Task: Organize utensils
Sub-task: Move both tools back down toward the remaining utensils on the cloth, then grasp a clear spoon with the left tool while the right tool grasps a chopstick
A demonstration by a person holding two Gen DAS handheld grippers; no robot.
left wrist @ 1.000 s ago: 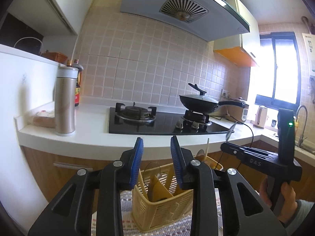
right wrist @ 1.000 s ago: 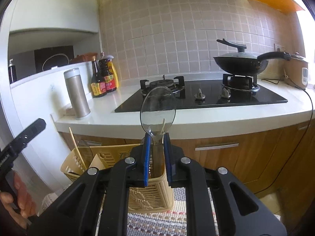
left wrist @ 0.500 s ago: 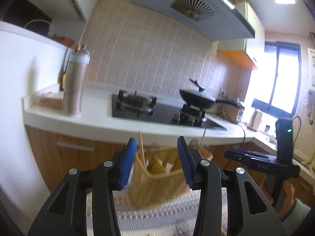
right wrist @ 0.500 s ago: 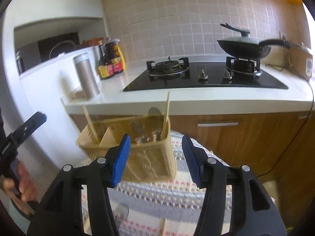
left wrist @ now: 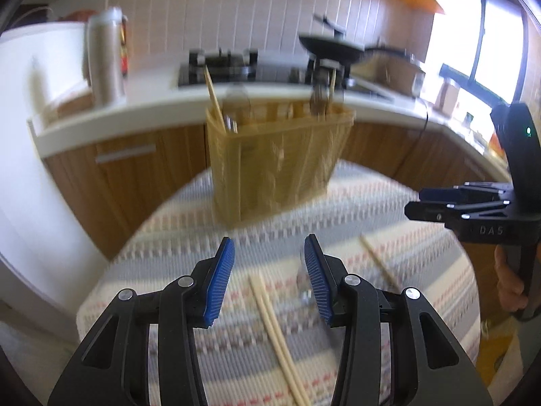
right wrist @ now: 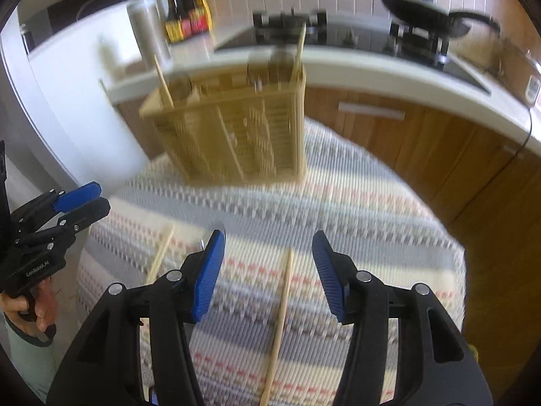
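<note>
A yellow slotted utensil basket (left wrist: 277, 159) (right wrist: 233, 135) stands at the far side of the striped cloth, with chopsticks (left wrist: 213, 94) and other utensils sticking up out of it. A pair of wooden chopsticks (left wrist: 277, 331) lies on the cloth below my left gripper (left wrist: 268, 240), which is open and empty. A single chopstick (right wrist: 280, 321) lies on the cloth under my right gripper (right wrist: 268, 233), also open and holding nothing. Another chopstick (right wrist: 162, 253) lies to its left. Both views are blurred.
The striped cloth (left wrist: 405, 304) covers a small round table in front of a white counter with a steel flask (left wrist: 104, 57), sauce bottles (right wrist: 186, 17), a gas hob and a black pan (right wrist: 426, 17). Wooden cabinets stand behind the table.
Both grippers have tipped down from the counter toward the table. The right gripper let go of the clear spoon over the basket and opened wide. The left jaws widened too.
</note>
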